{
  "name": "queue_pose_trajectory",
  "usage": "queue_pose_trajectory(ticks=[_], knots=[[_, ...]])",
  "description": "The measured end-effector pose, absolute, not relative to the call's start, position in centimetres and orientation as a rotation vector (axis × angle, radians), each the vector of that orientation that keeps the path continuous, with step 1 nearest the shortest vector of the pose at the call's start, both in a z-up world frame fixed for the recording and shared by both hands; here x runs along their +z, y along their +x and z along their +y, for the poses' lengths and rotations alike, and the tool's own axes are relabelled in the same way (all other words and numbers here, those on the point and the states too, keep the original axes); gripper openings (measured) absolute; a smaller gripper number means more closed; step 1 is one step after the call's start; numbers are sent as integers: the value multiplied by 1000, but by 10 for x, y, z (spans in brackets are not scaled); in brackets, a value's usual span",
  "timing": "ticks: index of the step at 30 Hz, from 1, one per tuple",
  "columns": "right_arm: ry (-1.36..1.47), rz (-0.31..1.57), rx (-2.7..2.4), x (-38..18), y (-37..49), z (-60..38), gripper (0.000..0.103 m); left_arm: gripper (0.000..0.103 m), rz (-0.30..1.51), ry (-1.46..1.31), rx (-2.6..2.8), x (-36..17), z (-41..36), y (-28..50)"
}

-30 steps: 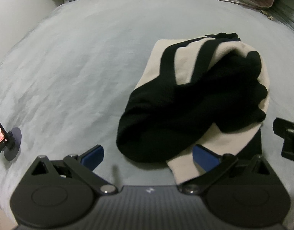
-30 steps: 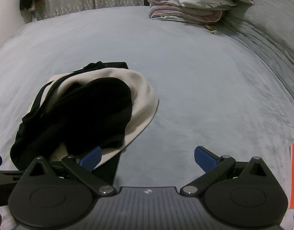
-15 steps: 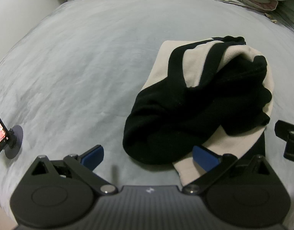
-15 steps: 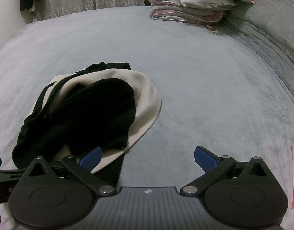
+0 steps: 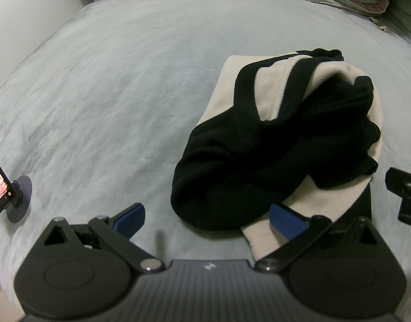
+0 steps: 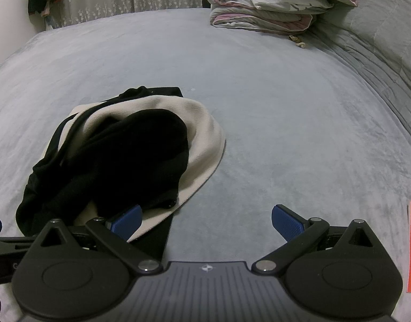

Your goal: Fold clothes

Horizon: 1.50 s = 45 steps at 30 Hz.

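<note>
While both tongs (image 5: 206,218) (image 6: 206,221) gape, garment (image 5: 272,147) lies crumpled.

My left gripper (image 5: 207,218) and my right gripper (image 6: 206,220) are matt black plastic with ribbed blue pads (image 6: 285,222) and small shiny metal pivot pins. The black and cream garment (image 5: 280,145) looks like soft, fuzzy fleece. Under it the grey bed cover (image 6: 272,112) is plush, velvety cloth; beyond the garment, the folded quilt (image 6: 272,2) is smooth padded fabric
</note>
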State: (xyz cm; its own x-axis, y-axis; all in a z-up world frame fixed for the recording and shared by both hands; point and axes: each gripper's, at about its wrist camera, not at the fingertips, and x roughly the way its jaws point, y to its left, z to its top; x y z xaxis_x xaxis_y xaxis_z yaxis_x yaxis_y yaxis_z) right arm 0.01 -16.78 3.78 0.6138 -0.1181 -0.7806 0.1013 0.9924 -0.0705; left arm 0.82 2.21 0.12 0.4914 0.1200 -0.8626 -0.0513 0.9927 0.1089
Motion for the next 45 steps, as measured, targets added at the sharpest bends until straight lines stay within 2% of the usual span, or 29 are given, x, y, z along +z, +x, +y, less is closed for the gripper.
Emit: queue_pose_trajectory(ticks=[45], knots=[[-35,920,-116,32,2,-161,103,103,1057,67,91,4,24,4]])
